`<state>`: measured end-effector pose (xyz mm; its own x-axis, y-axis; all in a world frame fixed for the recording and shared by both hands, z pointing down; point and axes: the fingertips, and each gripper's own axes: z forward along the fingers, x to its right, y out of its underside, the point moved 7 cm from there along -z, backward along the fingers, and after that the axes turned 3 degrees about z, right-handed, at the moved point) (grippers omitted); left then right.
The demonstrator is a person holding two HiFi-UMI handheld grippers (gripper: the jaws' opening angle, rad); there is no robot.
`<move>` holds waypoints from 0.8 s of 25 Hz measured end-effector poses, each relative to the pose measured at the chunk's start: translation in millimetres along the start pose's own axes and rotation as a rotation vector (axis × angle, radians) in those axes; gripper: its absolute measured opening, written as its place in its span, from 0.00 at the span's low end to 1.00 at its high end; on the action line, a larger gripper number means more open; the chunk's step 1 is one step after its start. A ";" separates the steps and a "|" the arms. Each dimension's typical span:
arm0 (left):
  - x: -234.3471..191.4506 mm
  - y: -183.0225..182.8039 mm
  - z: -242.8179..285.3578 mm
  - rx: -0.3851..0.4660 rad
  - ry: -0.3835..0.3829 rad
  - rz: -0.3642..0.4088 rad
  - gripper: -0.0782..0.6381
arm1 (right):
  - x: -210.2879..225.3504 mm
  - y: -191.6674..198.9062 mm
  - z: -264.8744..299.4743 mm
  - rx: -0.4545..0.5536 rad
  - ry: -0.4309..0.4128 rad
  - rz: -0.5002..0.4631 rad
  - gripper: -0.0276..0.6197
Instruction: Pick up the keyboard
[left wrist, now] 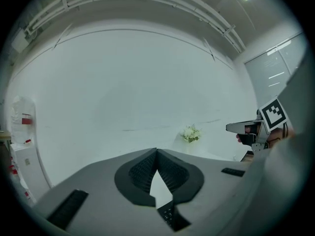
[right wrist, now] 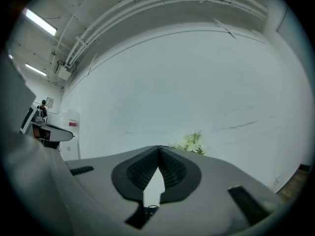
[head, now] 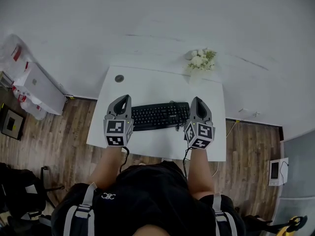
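Observation:
A black keyboard (head: pixel 160 116) lies flat across the middle of the small white table (head: pixel 147 87). My left gripper (head: pixel 125 98) hovers at the keyboard's left end and my right gripper (head: pixel 196 100) at its right end, both pointing towards the wall. In the left gripper view the left gripper (left wrist: pixel 157 151) is shut with its tips touching and nothing between them; a few keyboard (left wrist: pixel 169 215) keys show below the jaws. The right gripper (right wrist: pixel 158 148) is likewise shut and empty, with the keyboard's edge and cable (right wrist: pixel 147 211) under it.
A small bunch of white flowers (head: pixel 201 59) stands at the table's far right corner. A dark round disc (head: pixel 119 78) lies at the far left. The table backs onto a white wall. A white cabinet (head: pixel 37 87) stands on the wooden floor to the left.

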<state>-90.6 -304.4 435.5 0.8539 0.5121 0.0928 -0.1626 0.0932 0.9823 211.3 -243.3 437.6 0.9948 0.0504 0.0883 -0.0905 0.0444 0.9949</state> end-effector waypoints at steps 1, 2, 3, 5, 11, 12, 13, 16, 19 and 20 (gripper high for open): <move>0.4 -1.7 3.1 0.001 -0.008 -0.001 0.12 | 4.9 -0.1 3.3 -0.002 -0.003 0.008 0.04; 0.4 -3.1 6.4 0.004 -0.018 -0.004 0.12 | 9.8 0.0 6.7 -0.004 -0.006 0.016 0.04; 0.3 -3.8 9.9 0.004 -0.028 -0.010 0.12 | 14.7 0.7 10.1 -0.009 -0.009 0.021 0.04; -0.7 -2.1 17.8 -0.008 -0.051 -0.029 0.13 | 24.7 4.7 17.6 -0.028 -0.019 0.025 0.10; -8.5 26.0 37.9 -0.109 -0.079 -0.082 0.26 | 56.6 33.8 41.0 -0.137 -0.030 0.029 0.14; -10.9 34.7 40.1 -0.135 -0.086 -0.090 0.26 | 61.3 40.8 44.2 -0.158 -0.030 0.036 0.14; -13.6 44.5 42.0 -0.165 -0.094 -0.099 0.26 | 65.5 48.1 47.2 -0.179 -0.030 0.043 0.14; -22.0 74.6 46.6 -0.255 -0.119 -0.125 0.26 | 75.1 70.0 58.1 -0.241 -0.040 0.077 0.14; -27.1 105.0 51.3 -0.339 -0.138 -0.142 0.26 | 83.1 92.4 69.8 -0.303 -0.051 0.099 0.14; -28.0 115.6 52.1 -0.368 -0.142 -0.151 0.26 | 85.3 100.0 72.8 -0.326 -0.056 0.110 0.14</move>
<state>-107.6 -352.5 555.0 0.9371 0.3490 -0.0007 -0.1744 0.4700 0.8653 290.4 -307.2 548.2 0.9784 0.0178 0.2060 -0.1985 0.3585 0.9122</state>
